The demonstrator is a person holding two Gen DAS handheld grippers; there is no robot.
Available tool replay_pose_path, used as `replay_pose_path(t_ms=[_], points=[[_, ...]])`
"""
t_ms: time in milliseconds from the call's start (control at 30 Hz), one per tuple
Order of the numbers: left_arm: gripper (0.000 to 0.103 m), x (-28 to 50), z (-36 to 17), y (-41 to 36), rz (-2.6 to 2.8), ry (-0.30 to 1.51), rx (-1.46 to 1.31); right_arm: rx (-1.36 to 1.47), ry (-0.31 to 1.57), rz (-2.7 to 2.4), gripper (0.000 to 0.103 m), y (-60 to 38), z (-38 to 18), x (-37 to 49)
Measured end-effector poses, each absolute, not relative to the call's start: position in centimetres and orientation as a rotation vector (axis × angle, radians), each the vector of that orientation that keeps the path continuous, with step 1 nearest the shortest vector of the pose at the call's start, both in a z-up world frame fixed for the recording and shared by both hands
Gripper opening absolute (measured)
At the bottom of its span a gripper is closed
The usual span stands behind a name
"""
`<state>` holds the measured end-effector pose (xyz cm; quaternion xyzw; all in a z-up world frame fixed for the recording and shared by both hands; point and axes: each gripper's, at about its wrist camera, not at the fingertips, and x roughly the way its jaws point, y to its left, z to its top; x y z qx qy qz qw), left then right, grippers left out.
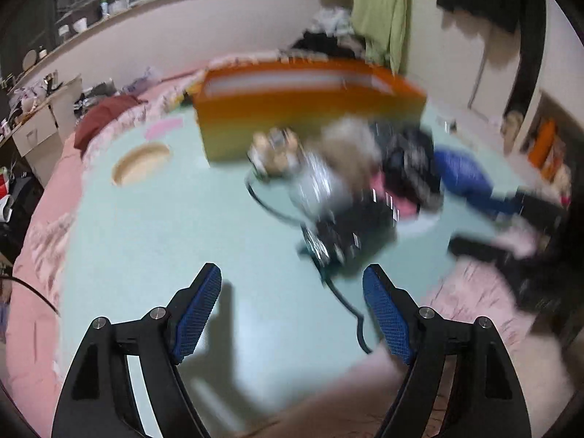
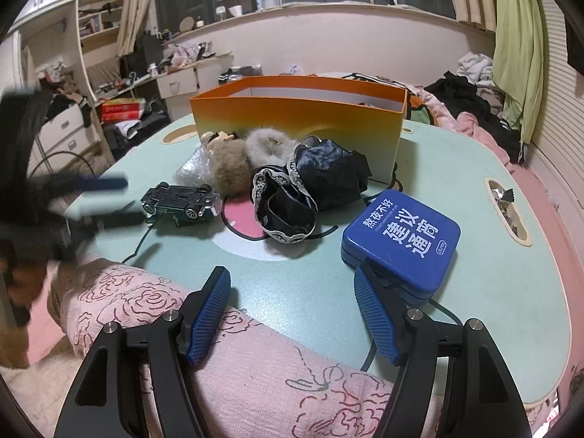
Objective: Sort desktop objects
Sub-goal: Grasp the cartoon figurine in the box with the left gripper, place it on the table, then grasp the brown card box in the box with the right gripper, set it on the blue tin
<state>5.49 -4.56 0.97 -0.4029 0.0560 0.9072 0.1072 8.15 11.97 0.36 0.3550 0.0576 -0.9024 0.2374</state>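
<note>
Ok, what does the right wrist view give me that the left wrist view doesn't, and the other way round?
Only the right wrist view shows the white lettering on the blue tin, the lace trim on the black fabric, foil scraps in the table's right-hand slot, and the left gripper from outside, blurred. Only the left wrist view shows a pink strip beyond the oval slot, though the picture is motion-blurred. Both show the orange box, the upside-down toy car, the fur balls and open, empty jaws.
</note>
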Motion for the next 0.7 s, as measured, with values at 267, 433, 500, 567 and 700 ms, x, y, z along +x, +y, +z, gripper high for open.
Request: replay_pose_path(t_ms=[267, 433, 500, 567, 700], points=[[0.095, 4.7, 0.7, -2.8, 2.805, 0.095, -1.066, 0.969, 0.151, -2.475, 0.071, 12.0, 0.4, 8.1], [0.095, 5.1, 0.4, -2.9, 2.837, 0.083, -1.029, 0.988, 0.121, -2.436, 0.070, 12.3, 0.6, 7.7], [0.095, 5.7, 0.1, -2.9, 2.836, 0.081, -1.028, 0.980, 0.058, -2.404, 0.055, 13.1, 1.9, 7.4], [0.095, 5.4, 0.0, -3.0, 2.836, 0.080, -1.029, 0.941, 0.022, -2.391, 0.051, 13.5, 4.7, 7.0], [0.095, 5.3, -0.1, -3.1, 2.836, 0.079, -1.029, 0.870, 0.096, -2.450, 0.051, 12.7, 12.0, 3.6]])
